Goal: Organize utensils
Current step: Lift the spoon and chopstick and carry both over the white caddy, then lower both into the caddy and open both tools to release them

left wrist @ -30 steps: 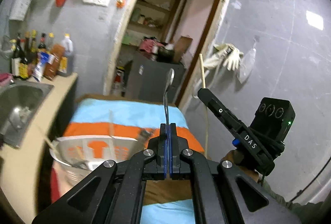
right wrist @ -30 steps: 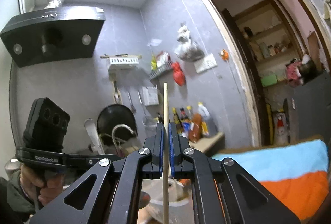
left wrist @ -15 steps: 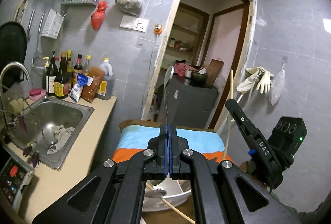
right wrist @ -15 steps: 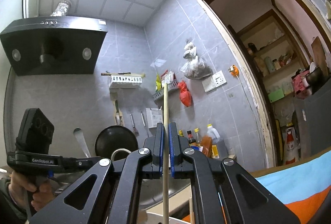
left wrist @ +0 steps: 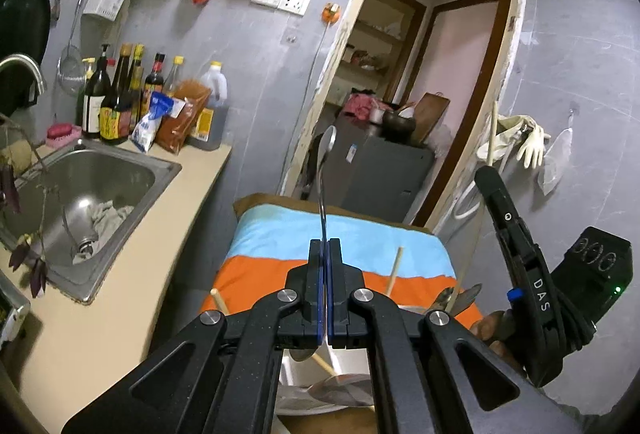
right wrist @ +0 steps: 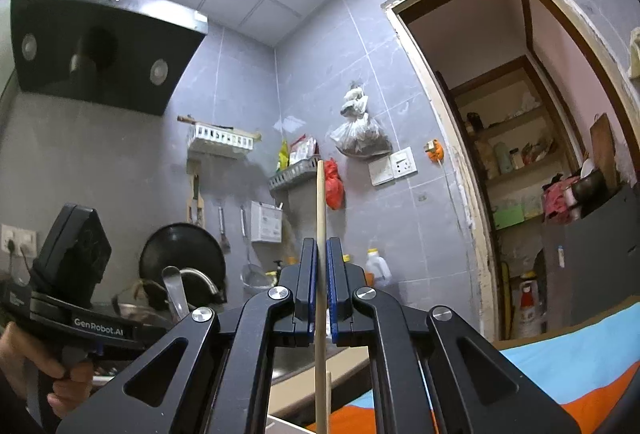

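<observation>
Left gripper (left wrist: 325, 246) pinches a slim, shiny metal spoon (left wrist: 325, 169).

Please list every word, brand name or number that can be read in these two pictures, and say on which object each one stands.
"DAS": on the right gripper's black arm, seen in the left wrist view.
"GenRobot.AI": on the left gripper's black body, seen in the right wrist view.
Labels on the sauce bottles and the blue packet by the sink: too small and blurred to read.
Sticker on the grey cabinet: unreadable.
</observation>
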Demonstrator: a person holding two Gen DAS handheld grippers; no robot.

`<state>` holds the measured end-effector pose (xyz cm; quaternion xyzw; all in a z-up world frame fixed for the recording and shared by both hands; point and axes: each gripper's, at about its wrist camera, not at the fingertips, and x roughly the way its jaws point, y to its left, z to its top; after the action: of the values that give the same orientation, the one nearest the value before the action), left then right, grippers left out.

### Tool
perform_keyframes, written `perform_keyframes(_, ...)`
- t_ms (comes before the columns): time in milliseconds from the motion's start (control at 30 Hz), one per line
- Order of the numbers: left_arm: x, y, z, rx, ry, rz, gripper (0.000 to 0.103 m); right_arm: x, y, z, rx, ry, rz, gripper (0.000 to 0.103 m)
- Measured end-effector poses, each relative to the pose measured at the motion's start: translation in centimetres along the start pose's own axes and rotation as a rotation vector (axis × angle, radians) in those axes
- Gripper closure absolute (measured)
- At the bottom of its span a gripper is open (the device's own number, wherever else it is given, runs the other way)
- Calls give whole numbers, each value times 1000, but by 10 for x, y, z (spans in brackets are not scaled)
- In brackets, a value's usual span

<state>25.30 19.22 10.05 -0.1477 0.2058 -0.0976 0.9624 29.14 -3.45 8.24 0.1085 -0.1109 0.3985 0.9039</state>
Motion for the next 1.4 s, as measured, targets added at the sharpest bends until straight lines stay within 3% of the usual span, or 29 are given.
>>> perform_keyframes(567,24,16,-23,-39,103,3,103,11,5,-26,-34,95,-25,100)
perform_keyframes(1033,21,11,-24,-26,101,-14,102,9,7,-28,-31,112,-16,98)
perform_keyframes(1133,20,7,-22,-4,101,-13,96,8,9,-26,-33,110,-14,95)
perform_keyframes(1300,16,-3,-20,34,78,-23,96,6,13,-22,-41,106,-8,85)
perform_keyframes(1400,15,-6,-19,45,69,-22,95,4,15,-19,-48,104,-8,84)
